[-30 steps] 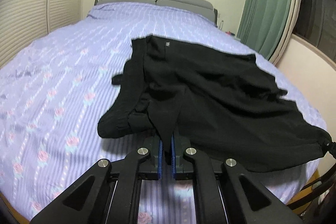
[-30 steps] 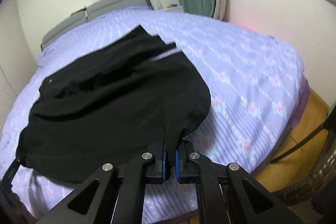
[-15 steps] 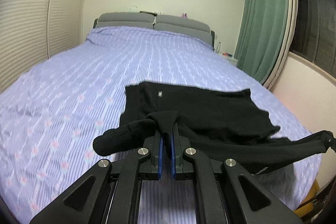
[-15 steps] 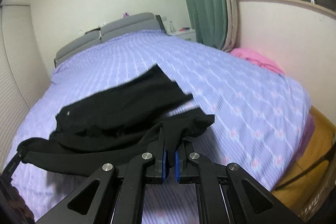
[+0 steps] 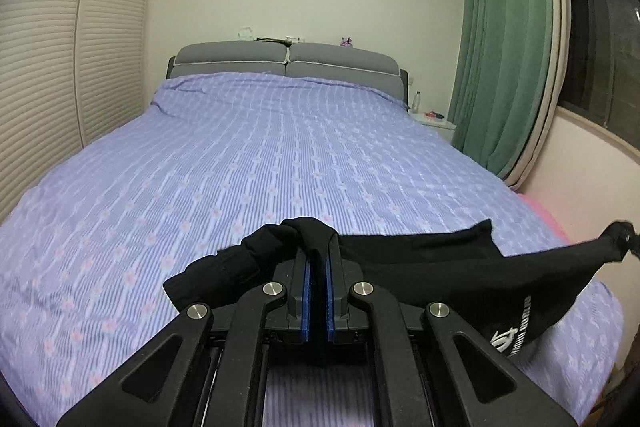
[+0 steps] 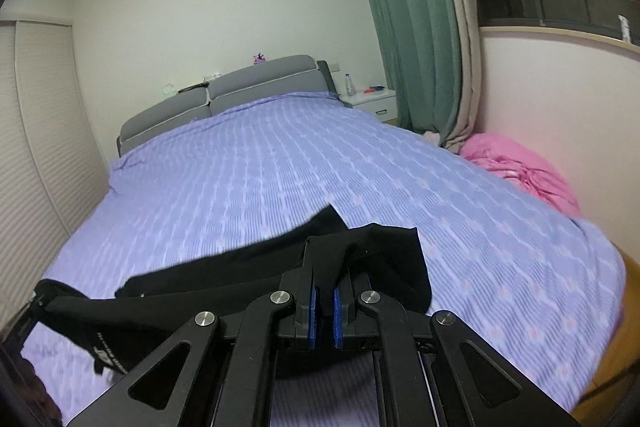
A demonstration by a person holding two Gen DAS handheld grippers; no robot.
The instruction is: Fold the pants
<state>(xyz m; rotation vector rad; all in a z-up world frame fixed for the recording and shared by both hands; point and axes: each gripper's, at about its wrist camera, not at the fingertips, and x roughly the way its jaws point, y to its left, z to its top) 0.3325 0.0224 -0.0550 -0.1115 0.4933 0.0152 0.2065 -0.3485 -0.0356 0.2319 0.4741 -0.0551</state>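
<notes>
The black pants (image 5: 440,275) hang stretched in the air between my two grippers, above the near end of the bed. My left gripper (image 5: 318,259) is shut on one bunched end of the pants. My right gripper (image 6: 324,267) is shut on the other end of the pants (image 6: 248,271). White lettering on the cloth (image 5: 514,329) faces the left wrist view. The lower part of the pants hangs out of sight below the grippers.
The bed with a purple patterned sheet (image 5: 260,163) fills the middle, with a grey headboard (image 5: 288,61) at the far end. A pink blanket (image 6: 516,167) lies at the right bed edge. A green curtain (image 5: 504,47) and a white nightstand (image 6: 372,103) stand at the right. Slatted closet doors (image 5: 44,67) line the left.
Both grippers have risen and lifted the pants off the sheet. A second ago the pants lay spread on the bed; now they hang taut between the grippers.
</notes>
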